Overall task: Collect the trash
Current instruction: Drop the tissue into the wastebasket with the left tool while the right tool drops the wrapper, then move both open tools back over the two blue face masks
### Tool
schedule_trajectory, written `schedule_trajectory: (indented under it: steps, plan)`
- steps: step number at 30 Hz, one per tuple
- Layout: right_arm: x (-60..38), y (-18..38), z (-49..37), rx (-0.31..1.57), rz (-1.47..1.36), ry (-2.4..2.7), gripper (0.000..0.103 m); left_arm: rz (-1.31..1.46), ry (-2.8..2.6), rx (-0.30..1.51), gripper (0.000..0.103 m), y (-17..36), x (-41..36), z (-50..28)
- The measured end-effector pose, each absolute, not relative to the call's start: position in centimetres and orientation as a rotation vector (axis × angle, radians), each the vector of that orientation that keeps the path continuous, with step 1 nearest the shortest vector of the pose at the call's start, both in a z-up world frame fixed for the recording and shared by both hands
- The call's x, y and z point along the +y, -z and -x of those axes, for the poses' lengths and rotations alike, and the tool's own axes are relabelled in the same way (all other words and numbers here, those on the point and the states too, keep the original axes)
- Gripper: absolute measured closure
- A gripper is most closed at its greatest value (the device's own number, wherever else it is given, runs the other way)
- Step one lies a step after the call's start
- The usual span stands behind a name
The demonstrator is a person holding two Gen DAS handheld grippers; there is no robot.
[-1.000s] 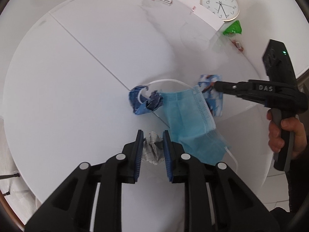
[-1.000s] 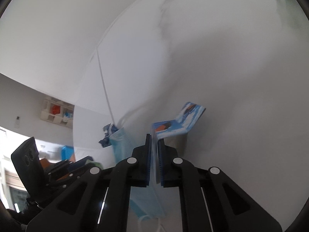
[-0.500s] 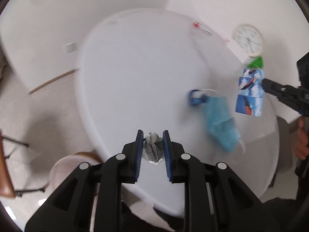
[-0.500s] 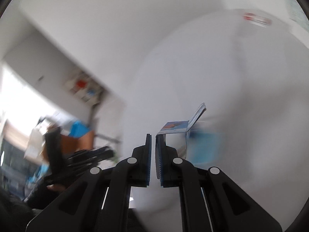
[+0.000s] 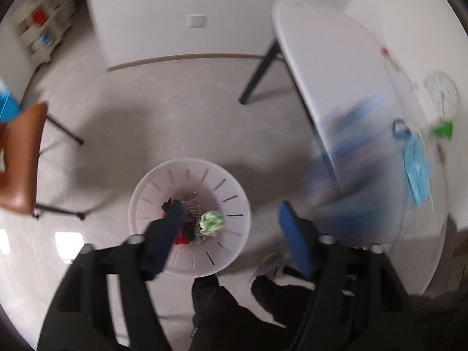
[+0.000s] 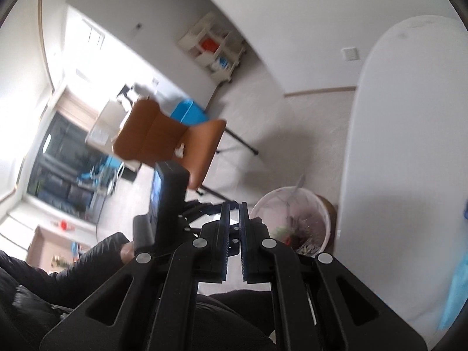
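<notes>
Looking down, in the left wrist view, on a round white bin at the middle of the frame, standing on the pale floor; hanging right above it with the left gripper, jaws spread wide and let go, gripping nothing; seeing between the two blue pads a crumpled green and white paper lying inside the bin, next to something red and some dark bits too blurry to name; finding a white table along the right side, with a blue face mask lying on it near the right edge of the frame, a small dark blue crumpled wrapper touching the top of the mask, a green scrap just beside, and a round clock above that; meeting a blue smear between the bin and the mask, too blurry to tell what; spotting a brown chair at the left edge and dark trouser legs at the bottom. Looking sideways, in the right wrist view, past the right gripper at the lower middle, jaws close together with a thin open gap and nothing seen in it; seeing the same bin just right of the tips, the table filling the right side, and the chair at the middle left.
</notes>
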State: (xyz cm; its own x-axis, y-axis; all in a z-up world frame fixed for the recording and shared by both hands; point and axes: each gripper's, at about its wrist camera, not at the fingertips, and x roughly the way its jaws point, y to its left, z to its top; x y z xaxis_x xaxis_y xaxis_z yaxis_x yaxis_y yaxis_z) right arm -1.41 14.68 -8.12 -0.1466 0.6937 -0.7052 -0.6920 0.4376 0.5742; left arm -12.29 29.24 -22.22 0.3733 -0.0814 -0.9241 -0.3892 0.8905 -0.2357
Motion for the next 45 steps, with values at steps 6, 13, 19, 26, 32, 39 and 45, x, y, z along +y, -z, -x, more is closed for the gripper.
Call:
schedule_trajectory:
  steps: [6, 13, 19, 26, 32, 39, 45]
  plan:
    - [17.9, 9.2, 3.1, 1.265, 0.082, -1.234, 0.095, 0.569, -0.42, 1.132, 0.011, 20.9, 33.6, 16.1]
    - [17.2, 7.9, 3.2, 1.197, 0.113, -1.102, 0.009, 0.593, -0.561, 1.108, 0.008, 19.0, 36.4, 19.4]
    - [12.6, 6.3, 1.1, 1.145, 0.098, -0.926, 0.003, 0.504, -0.532, 1.093, 0.008, 16.5, 33.9, 17.3]
    - [3.8, 5.2, -1.3, 1.075, 0.025, -0.721, 0.003, 0.406, -0.423, 1.045, 0.008, 13.6, 29.4, 13.5]
    - [-3.5, 4.5, -1.9, 1.03, -0.036, -0.57, 0.003, 0.33, -0.318, 1.047, 0.008, 12.7, 24.9, 9.9]
    - [-10.7, 6.3, -2.1, 1.019, -0.059, -0.418, 0.003, 0.259, -0.181, 1.035, 0.008, 11.8, 19.6, 6.2]
    - [-13.5, 9.8, -3.1, 1.057, -0.08, -0.394, 0.003, 0.202, -0.083, 1.048, 0.008, 11.9, 15.5, 3.4]
